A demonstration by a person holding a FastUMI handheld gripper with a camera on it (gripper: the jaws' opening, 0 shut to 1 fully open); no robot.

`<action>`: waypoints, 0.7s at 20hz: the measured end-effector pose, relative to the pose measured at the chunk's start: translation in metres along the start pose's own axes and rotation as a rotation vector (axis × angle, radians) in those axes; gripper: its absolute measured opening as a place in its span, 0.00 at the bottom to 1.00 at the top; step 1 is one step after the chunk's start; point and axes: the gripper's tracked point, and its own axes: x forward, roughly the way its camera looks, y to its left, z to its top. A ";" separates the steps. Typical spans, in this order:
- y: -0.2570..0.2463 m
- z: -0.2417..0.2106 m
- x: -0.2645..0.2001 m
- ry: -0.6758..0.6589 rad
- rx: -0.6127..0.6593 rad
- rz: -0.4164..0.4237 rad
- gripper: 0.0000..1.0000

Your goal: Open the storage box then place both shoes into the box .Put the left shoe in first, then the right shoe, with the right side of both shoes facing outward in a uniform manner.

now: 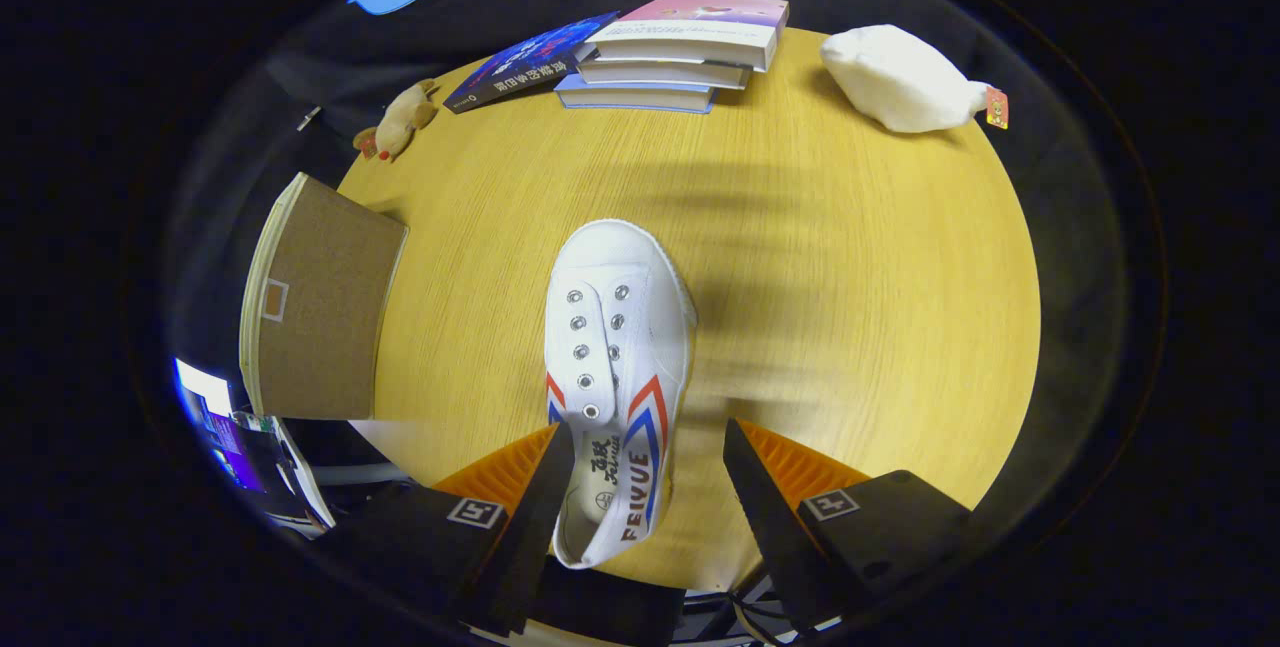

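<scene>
The tool point(648, 467) stands open, its fingers spread wide over the round yellow wooden desk point(850, 307). A white canvas shoe with red and blue side stripes point(615, 367) lies between the fingers, heel near the left one, toe pointing beyond them. A brown cardboard storage box point(320, 312) sits to the left, well apart; stacked books point(670, 52) and a white plush toy point(900, 77) lie far beyond

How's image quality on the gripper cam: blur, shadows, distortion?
Gripper view: strong fisheye bend, table edge curving round; soft streaky shadows across the wood beyond the shoe; shoe sharp, lying between the open gripper fingers; books and white plush toy compressed at the far rim.
</scene>
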 end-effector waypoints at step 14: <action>-0.002 0.005 0.003 -0.026 0.115 -0.014 0.11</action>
